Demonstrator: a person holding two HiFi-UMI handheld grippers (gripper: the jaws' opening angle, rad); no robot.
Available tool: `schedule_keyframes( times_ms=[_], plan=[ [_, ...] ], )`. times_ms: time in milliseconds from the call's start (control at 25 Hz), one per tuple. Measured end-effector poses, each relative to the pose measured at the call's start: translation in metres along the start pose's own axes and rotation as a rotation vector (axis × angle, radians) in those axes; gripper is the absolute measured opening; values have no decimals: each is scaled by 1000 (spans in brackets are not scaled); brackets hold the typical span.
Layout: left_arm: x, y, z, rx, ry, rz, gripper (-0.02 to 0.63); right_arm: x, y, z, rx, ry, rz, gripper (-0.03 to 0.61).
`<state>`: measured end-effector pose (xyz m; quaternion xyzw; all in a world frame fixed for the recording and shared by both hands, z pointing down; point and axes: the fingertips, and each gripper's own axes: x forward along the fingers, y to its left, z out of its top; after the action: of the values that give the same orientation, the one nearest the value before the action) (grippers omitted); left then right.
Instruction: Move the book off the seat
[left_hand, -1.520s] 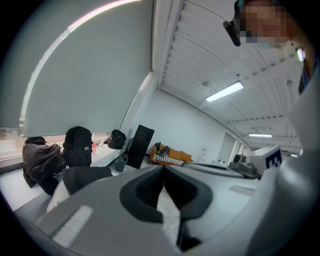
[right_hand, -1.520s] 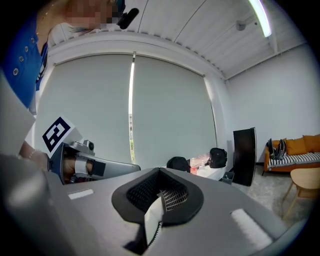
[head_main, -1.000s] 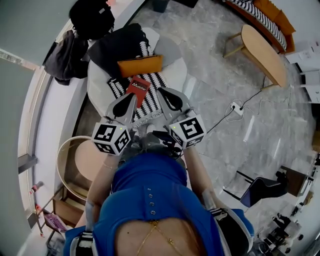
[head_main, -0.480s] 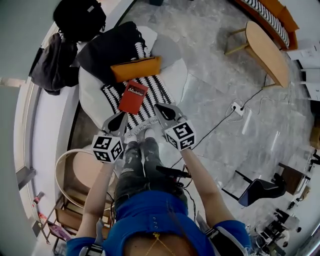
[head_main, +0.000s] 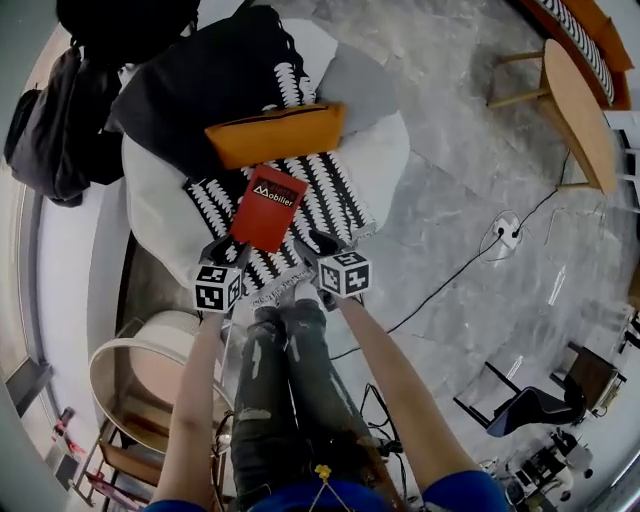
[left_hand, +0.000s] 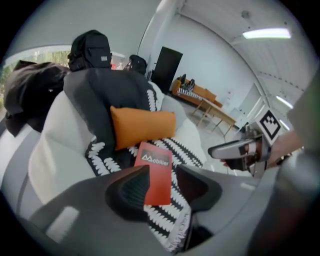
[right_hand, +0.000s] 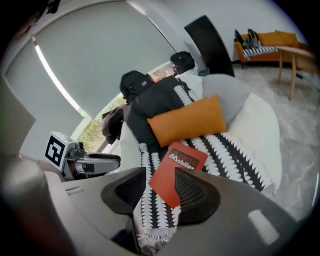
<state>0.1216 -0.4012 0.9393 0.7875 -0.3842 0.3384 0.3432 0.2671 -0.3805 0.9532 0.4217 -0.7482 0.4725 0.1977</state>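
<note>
Head view: book (head_main: 268, 207) lengthwise toward orange cushion (head_main: 275, 135); left gripper (head_main: 222, 250) and right gripper (head_main: 312, 243), fingers just parting, empty.

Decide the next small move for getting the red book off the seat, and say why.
Probably ease the right gripper forward until its jaws straddle the near edge of the book, then close. The book lies flat on the patterned throw, untouched; the jaws of this and the left gripper have just been opening and stand apart just short of it, holding nothing.

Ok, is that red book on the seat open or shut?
Shut: the red book lies flat, printed cover up, on the black-and-white patterned throw.
</note>
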Motion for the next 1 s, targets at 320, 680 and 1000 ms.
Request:
schedule_keyframes(
  times_ms=[320, 680, 1000],
  plan=[
    [128, 69, -80, 61, 73, 6, 239, 125, -83, -105, 149, 90, 4, 239],
    [179, 96, -109, -8, 56, -78, 226, 194, -92, -127, 179, 44, 122, 182],
    [136, 62, -108, -102, 75, -52, 198, 149, -76, -116, 170, 89, 91, 140]
  ],
)
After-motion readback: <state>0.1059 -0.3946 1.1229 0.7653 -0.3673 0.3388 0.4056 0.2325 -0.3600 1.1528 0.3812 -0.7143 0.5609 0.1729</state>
